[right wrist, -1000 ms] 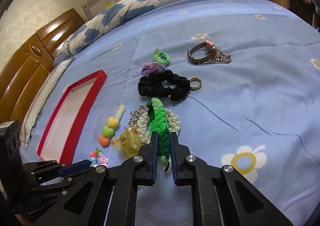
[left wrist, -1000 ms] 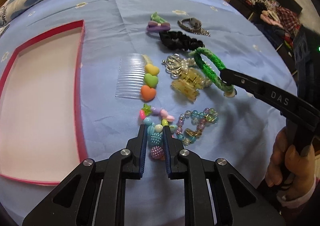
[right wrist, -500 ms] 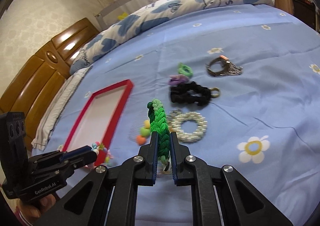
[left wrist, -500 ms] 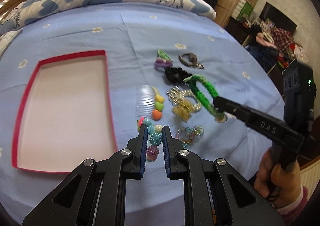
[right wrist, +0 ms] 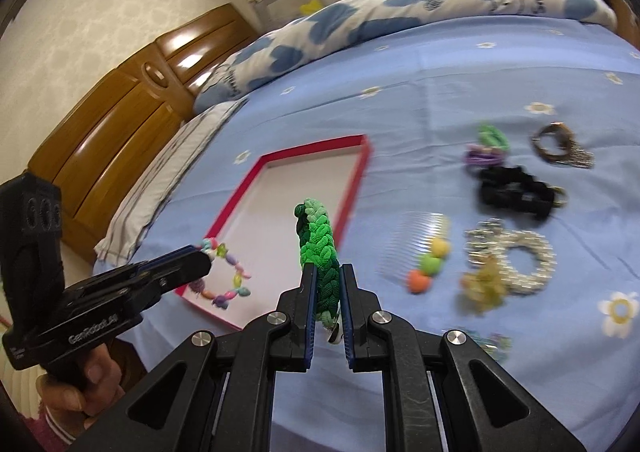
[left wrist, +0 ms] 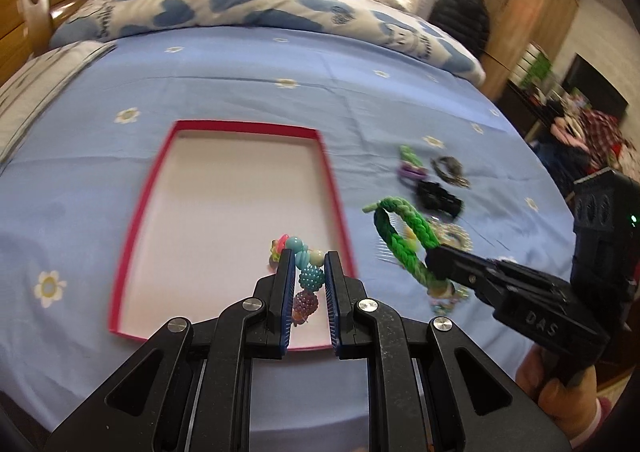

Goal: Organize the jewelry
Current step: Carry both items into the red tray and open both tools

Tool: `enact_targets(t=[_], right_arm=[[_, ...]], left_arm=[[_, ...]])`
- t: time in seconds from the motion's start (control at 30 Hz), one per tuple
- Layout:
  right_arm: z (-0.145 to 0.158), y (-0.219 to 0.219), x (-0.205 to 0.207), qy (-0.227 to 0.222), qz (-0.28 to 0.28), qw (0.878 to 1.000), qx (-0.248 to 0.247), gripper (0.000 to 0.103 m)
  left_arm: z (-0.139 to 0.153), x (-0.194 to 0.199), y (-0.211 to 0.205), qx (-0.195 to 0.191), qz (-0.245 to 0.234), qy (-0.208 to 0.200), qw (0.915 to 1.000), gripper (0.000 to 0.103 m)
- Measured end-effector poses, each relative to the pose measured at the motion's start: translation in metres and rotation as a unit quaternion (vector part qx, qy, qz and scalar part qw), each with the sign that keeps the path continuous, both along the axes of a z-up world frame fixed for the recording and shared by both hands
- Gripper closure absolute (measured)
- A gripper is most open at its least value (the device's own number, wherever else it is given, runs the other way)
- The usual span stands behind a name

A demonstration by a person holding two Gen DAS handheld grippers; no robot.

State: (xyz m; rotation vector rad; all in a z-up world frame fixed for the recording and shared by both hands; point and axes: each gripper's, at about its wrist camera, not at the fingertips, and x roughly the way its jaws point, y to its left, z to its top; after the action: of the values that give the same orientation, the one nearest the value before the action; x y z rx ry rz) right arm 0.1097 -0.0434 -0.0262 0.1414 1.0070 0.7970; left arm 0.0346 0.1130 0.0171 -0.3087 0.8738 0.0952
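My left gripper is shut on a colourful bead bracelet and holds it above the near right part of the red-rimmed white tray. In the right wrist view the bracelet hangs from the left gripper over the tray's near corner. My right gripper is shut on a green braided band and holds it in the air right of the tray. It also shows in the left wrist view, pinched by the right gripper.
On the blue bedsheet right of the tray lie a clear comb with heart beads, a pearl ring and yellow clip, a black scrunchie, purple and green ties, a metal bracelet and a pastel bead bracelet. Quilt and headboard behind.
Both grippers have lifted their pieces off the sheet. The left one has carried the bead bracelet left over the tray. The right one has raised the green band toward the tray.
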Motion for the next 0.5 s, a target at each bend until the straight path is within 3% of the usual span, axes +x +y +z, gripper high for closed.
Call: enact_targets(t=[0.2, 0.5], right_arm=[[-0.009, 0.045, -0.002, 0.012, 0.035, 0.999, 0.002, 0.093], [-0.042, 0.09, -0.001, 0.053, 0.069, 0.996, -0.016, 0.092]], left_arm=[[-0.013, -0.002, 0.04, -0.002, 0.039, 0.009, 0.9992, 0.09], [-0.045, -0.001, 0.068, -0.017, 0.061, 0.041, 0.9971, 0.09]])
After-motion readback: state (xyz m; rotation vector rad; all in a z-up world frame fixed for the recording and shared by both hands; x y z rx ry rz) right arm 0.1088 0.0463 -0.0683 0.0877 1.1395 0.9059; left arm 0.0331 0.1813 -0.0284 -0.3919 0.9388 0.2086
